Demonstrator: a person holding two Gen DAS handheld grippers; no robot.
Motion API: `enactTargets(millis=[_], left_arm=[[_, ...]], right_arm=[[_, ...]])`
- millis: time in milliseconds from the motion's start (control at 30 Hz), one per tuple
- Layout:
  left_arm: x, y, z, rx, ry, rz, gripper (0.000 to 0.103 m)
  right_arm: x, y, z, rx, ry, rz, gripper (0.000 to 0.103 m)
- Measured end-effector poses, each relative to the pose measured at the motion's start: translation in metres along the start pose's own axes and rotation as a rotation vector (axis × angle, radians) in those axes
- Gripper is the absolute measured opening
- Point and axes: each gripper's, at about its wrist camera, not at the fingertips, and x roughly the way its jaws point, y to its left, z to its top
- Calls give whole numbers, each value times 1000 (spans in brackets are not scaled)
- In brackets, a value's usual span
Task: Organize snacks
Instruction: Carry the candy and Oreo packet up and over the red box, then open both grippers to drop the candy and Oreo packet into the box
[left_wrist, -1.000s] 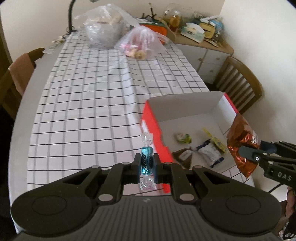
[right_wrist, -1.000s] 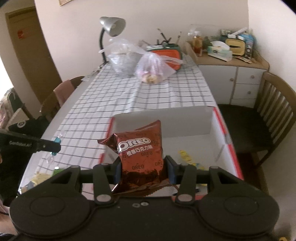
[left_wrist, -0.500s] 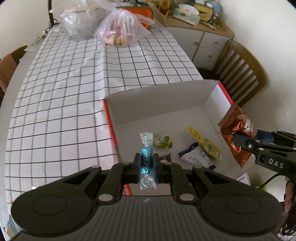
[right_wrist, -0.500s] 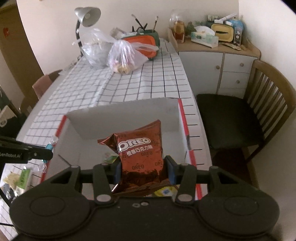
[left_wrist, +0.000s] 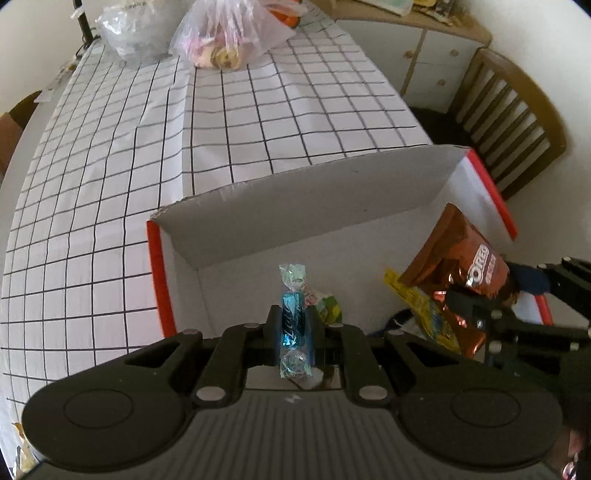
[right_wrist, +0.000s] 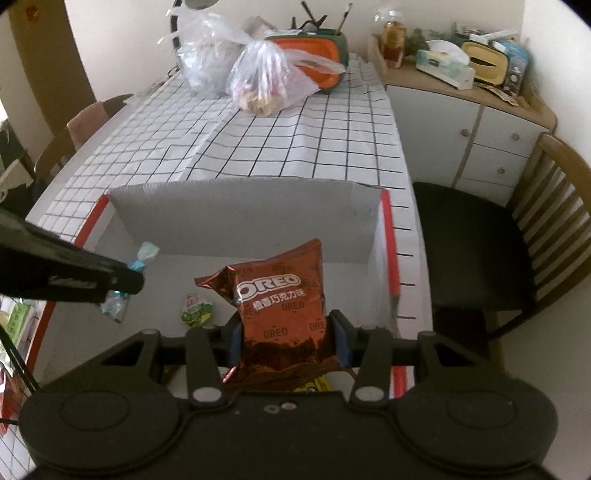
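My left gripper (left_wrist: 292, 326) is shut on a blue wrapped candy (left_wrist: 292, 314) and holds it above the open cardboard box (left_wrist: 303, 206) with red outer sides. It also shows in the right wrist view (right_wrist: 122, 280). My right gripper (right_wrist: 288, 338) is shut on a brown Oreo bag (right_wrist: 280, 314) and holds it over the same box (right_wrist: 243, 218); the bag shows at the right in the left wrist view (left_wrist: 461, 266). A green snack pack (right_wrist: 196, 309) and a yellow packet (left_wrist: 421, 302) lie on the box floor.
The box sits on a checked tablecloth (left_wrist: 184, 129). Two clear plastic bags (right_wrist: 266, 79) and an orange container (right_wrist: 317, 59) stand at the table's far end. A wooden chair (right_wrist: 517, 229) and a cabinet (right_wrist: 461, 118) are to the right.
Both grippers have moved forward over the box with their snacks still held. The left one has gone from the box's left edge to above its floor.
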Motion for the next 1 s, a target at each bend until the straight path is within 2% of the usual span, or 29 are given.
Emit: enactTargets(millis=[233, 500, 800, 1000], left_arm=[[30, -4, 10, -11, 93, 13, 12], [51, -4, 12, -24, 150, 20, 12], [55, -8, 11, -35, 178, 5, 13], [44, -5, 5, -51, 159, -12, 13]], right_arm=[[21, 3, 0, -18, 48, 6, 46], [29, 9, -4, -33, 79, 7, 46], [29, 11, -7, -33, 90, 13, 48], [18, 11, -10, -15, 65, 24, 57]])
